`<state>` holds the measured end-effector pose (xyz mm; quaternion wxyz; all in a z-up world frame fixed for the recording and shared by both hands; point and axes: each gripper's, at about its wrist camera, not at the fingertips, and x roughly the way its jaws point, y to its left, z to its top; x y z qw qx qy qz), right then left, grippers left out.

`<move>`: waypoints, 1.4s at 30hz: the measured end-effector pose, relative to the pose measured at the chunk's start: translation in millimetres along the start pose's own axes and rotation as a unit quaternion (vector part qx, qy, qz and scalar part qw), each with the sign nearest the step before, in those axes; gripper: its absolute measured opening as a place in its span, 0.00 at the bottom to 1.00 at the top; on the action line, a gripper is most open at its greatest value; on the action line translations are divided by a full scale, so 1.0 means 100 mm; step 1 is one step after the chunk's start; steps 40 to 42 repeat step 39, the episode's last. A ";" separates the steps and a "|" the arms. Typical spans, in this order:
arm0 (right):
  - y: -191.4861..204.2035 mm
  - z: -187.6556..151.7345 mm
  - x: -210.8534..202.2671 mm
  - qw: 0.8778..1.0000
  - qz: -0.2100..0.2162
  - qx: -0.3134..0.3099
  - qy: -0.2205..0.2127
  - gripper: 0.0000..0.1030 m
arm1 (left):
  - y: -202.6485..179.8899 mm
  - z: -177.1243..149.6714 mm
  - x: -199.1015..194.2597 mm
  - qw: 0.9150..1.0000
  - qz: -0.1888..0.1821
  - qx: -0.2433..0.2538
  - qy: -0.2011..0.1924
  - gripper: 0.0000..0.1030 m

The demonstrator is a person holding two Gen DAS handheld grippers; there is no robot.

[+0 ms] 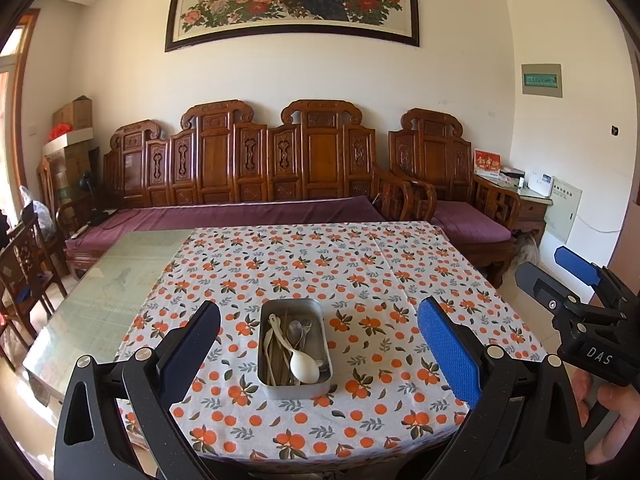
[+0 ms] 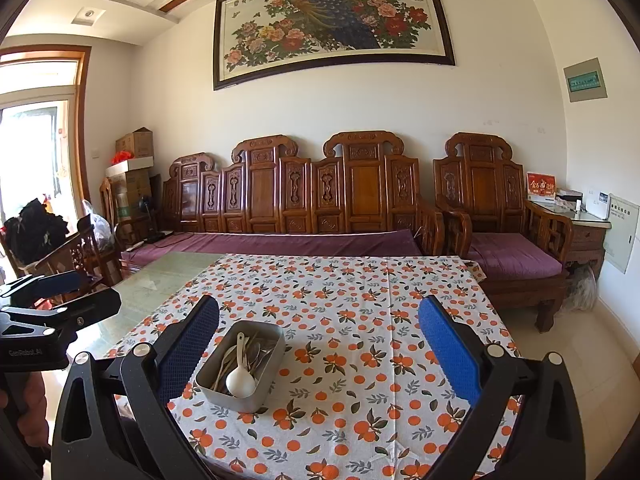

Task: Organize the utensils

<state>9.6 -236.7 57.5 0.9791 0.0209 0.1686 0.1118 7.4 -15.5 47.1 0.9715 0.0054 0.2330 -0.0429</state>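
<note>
Both my left claw [image 1: 318, 344] and right claw [image 2: 318, 344] hang wide apart and empty above the counter [image 1: 400, 280], so I should lower one squarely over the white spoon [image 1: 305, 366] lying uppermost among the utensils in the metal tin [image 1: 316, 386].

A rectangular metal tin [image 1: 295, 347] sits flat on the orange-print cloth, toward six o'clock of the surface. Inside, a jumble: a white plastic rice spoon [image 1: 305, 367], bowl nearest, over metal spoons [image 1: 295, 330] and pale chopsticks [image 1: 276, 356].
</note>
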 end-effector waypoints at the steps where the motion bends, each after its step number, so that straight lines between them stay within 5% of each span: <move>1: 0.00 0.00 0.00 1.000 0.000 0.000 0.000 0.98 | -0.01 0.00 -0.01 1.000 0.000 0.001 0.000 0.92; 42: 0.06 -0.05 0.01 1.000 0.004 0.002 -0.001 0.98 | -0.01 -0.02 0.00 1.000 0.001 -0.001 0.001 0.93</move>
